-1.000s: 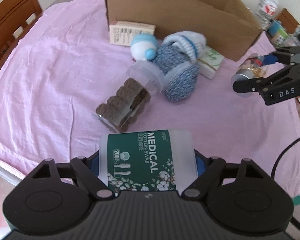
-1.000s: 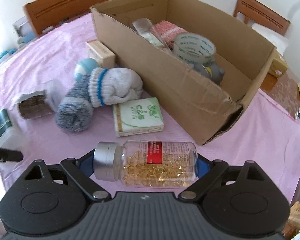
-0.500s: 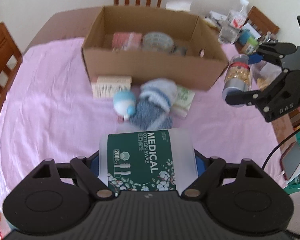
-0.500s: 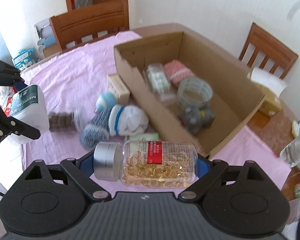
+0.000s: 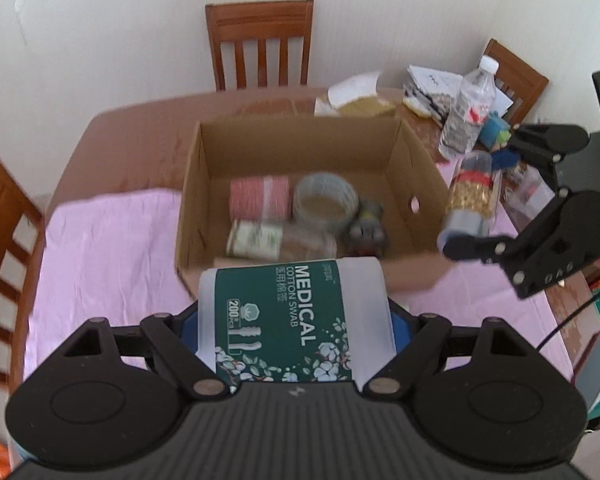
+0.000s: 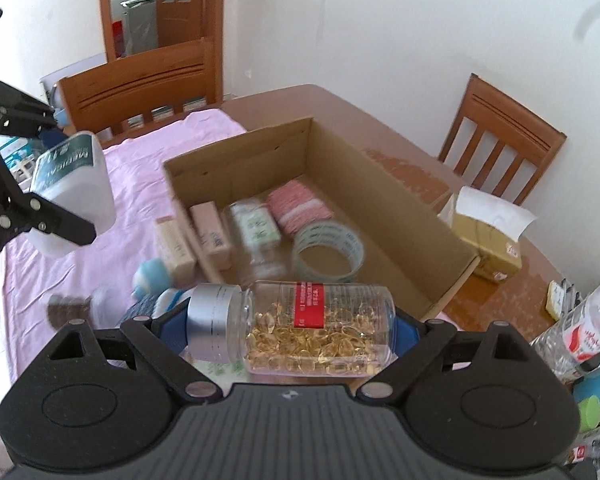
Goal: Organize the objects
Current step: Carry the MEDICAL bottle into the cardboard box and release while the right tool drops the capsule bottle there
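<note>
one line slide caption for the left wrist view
Left gripper carries a cotton swab tub toward the open box; right gripper brings a capsule bottle.

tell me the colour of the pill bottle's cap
Silver cap, clearest in the right wrist view.

Cotton swab box (image 5: 296,320) was clamped in left gripper (image 5: 296,332) above cardboard box (image 5: 420,160); capsule bottle (image 5: 472,192) was held by right gripper (image 5: 496,196) beside box's right wall.

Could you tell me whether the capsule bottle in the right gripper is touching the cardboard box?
Apart. The left wrist view shows the capsule bottle held in the right gripper, with pink cloth visible between it and the cardboard box.
</note>
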Demonstrator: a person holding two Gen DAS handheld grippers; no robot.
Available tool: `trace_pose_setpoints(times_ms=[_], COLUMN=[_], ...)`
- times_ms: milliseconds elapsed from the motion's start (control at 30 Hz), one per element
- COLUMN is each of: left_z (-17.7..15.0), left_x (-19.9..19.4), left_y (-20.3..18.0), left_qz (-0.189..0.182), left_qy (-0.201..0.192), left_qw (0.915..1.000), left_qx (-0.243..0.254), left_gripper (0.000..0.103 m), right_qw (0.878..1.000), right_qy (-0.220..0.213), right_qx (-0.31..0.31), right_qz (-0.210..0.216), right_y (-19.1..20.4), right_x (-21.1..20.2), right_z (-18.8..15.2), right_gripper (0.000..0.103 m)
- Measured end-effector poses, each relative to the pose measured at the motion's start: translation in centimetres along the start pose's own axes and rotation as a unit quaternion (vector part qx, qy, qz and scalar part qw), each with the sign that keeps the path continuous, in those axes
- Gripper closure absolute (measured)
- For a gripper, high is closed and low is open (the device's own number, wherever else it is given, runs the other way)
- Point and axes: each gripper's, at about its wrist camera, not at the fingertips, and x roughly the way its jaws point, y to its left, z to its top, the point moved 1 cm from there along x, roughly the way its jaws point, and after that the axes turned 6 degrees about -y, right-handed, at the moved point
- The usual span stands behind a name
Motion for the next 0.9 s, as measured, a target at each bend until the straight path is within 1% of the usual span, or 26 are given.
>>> trace_pose_setpoints(times_ms=[100, 200, 300, 467, 700, 900], left_z=[1.9, 3.2, 4.3, 6.3, 9.1, 11.7], left_x=[1.1, 2.4, 3.6, 6.1, 9.7, 12.3], left_y=[0.4, 0.7, 0.9, 0.7, -0.9, -4.0], left_qz=[0.002, 0.0, -0.004, -0.015, -0.043, -0.075], left_qy=[-0.01, -0.014, -0.015, -0.011, -0.005, -0.005], left_qw=[0.9999, 0.9998, 0.9998, 0.9994, 0.9975, 0.993], left_qx=[0.008, 0.011, 0.016, 0.03, 0.056, 0.091], left_gripper=[0.019, 0.019, 0.019, 0.019, 0.019, 0.019], right_qw=[1.0, 1.0, 0.999, 0.999, 0.995, 0.988], right_qy=[0.0, -0.005, -0.007, 0.0, 0.004, -0.002], right_qx=[0.008, 0.019, 0.029, 0.042, 0.087, 0.14], right_qz=[-0.008, -0.013, -0.011, -0.027, -0.047, -0.06], right_y=[-0.7, -1.1, -1.3, -1.3, -1.5, -1.7], right_x=[1.0, 1.5, 1.7, 2.0, 1.5, 0.9], right_z=[0.4, 0.5, 0.4, -0.5, -1.9, -2.6], right_gripper=[0.007, 0.0, 0.0, 0.0, 0.0, 0.0])
